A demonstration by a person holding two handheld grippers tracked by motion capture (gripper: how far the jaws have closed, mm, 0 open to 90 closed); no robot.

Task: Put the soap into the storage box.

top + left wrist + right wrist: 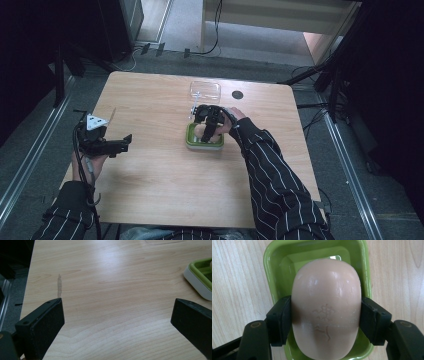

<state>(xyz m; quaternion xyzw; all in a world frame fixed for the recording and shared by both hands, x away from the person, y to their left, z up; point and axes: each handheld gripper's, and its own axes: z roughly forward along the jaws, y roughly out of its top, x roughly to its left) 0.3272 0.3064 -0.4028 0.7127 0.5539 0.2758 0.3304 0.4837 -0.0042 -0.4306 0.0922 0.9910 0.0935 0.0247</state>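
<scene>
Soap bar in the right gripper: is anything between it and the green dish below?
Nothing visible is. The right gripper is shut on the soap bar, directly over the green soap dish. The parts of the dish's hollow that show around the bar look bare. The clear lid lies apart on the table, behind the dish.

My work surface is a pale wooden table [165,190] with rounded corners and a faint grain running across it. A green soap dish [191,142] with a whitish base sits directly on it, a little right of the middle. Just beyond that, toward the far edge, lies a clear plastic lid [205,90], flat on the wood. To the right of the lid, near the far edge, there is a small dark round spot [237,94].
</scene>
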